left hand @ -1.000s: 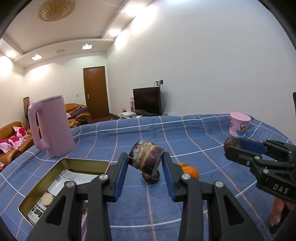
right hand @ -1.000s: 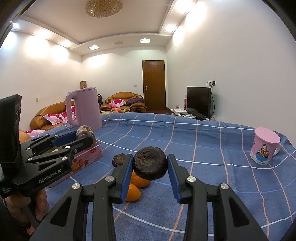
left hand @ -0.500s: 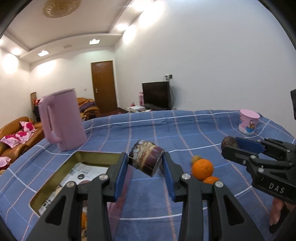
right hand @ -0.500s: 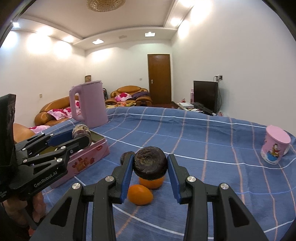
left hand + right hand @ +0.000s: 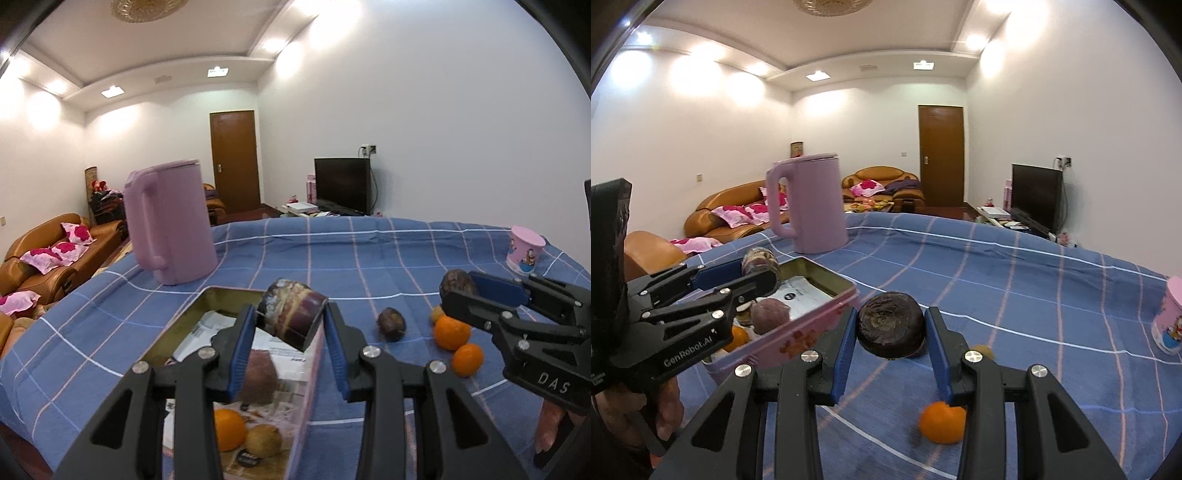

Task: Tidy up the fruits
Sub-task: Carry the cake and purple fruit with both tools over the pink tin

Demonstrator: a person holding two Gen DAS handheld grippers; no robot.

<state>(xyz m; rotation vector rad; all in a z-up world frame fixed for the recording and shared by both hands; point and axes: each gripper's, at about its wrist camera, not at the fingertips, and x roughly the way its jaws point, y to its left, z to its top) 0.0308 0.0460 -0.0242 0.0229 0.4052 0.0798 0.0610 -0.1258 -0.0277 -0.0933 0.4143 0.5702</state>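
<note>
My left gripper (image 5: 290,334) is clamped on a streaked purple-brown fruit (image 5: 291,318) above the near end of the open pink rectangular tin (image 5: 313,365); my right gripper (image 5: 891,350) pinches a dark wrinkled round fruit (image 5: 891,334) just beside that tin, over the blue checked cloth (image 5: 1015,295). I'd bring each low over the tin's bare paper lining before letting go, clear of the orange (image 5: 229,430) inside. Beyond stands the tall pink plastic jug (image 5: 170,221).
</note>
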